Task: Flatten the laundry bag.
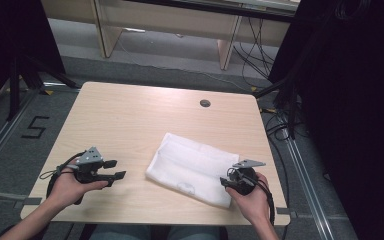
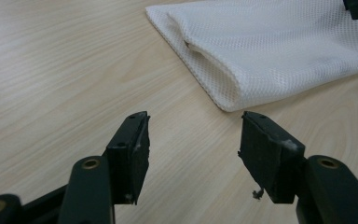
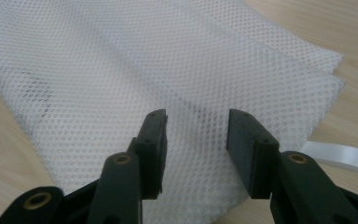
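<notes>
A folded white mesh cloth [image 1: 192, 167] lies right of the middle of the light wooden table [image 1: 130, 120]. My left gripper [image 1: 118, 169] is held near the front left, pointing right toward the cloth and well short of it. In the left gripper view it [image 2: 194, 133] stands open over bare wood, with the cloth's folded corner [image 2: 261, 51] ahead. My right gripper [image 1: 224, 181] sits at the cloth's near right corner. The right gripper view has it [image 3: 196, 128] open low over the mesh [image 3: 121, 79], the pads not pressing on it. A white ribbon tab [image 3: 340, 156] lies beside the cloth's edge.
A round cable hole [image 1: 205, 103] sits near the table's far edge. Black stand legs [image 1: 20, 75] are on the floor at the left, and cables [image 1: 280, 125] trail at the right. Wooden furniture [image 1: 180, 25] stands beyond the table.
</notes>
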`<state>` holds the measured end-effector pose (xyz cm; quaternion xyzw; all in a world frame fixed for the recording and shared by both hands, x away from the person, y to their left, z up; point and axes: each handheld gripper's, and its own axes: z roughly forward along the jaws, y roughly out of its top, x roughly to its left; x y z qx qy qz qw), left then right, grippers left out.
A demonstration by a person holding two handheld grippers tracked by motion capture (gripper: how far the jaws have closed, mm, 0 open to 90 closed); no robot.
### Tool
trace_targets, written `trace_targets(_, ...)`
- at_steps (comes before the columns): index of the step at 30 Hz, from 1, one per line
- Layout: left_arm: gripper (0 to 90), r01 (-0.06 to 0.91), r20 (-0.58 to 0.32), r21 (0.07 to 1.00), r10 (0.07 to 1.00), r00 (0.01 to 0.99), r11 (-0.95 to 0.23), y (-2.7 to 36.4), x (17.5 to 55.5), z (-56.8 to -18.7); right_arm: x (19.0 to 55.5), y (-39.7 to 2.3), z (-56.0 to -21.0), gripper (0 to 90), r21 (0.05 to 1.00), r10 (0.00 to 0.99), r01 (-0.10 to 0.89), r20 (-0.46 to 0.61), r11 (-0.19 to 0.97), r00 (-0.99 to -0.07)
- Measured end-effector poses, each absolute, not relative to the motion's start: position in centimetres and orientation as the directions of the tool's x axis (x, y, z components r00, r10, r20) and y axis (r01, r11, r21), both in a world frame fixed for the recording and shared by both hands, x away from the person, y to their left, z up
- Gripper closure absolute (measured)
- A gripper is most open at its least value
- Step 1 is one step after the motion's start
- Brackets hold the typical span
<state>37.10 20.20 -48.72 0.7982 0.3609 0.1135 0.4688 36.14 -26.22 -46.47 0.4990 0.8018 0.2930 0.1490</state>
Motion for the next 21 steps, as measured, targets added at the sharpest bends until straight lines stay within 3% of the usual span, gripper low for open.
trace_targets(11, 37.1, 0.482, -0.181, 0.826, 0.671, 0.719, -0.293, 19.1, 37.4, -49.1, 35.5, -26.9, -45.7, 89.2, 0.588, 0.908, 0.740, 0.022, 0.326, -0.418)
trace_targets(15, 39.0, 0.486, -0.182, 0.828, 0.685, 0.705, -0.280, 18.8, 37.8, -49.2, 35.4, -27.1, -45.4, 90.0, 0.582, 0.923, 0.752, 0.005, 0.310, -0.385)
trace_targets(21, 50.3, 0.463, -0.173, 0.837, 0.663, 0.728, -0.290, 18.2, 37.7, -48.8, 35.5, -27.3, -45.2, 90.0, 0.548, 0.951, 0.799, 0.016, 0.249, -0.308)
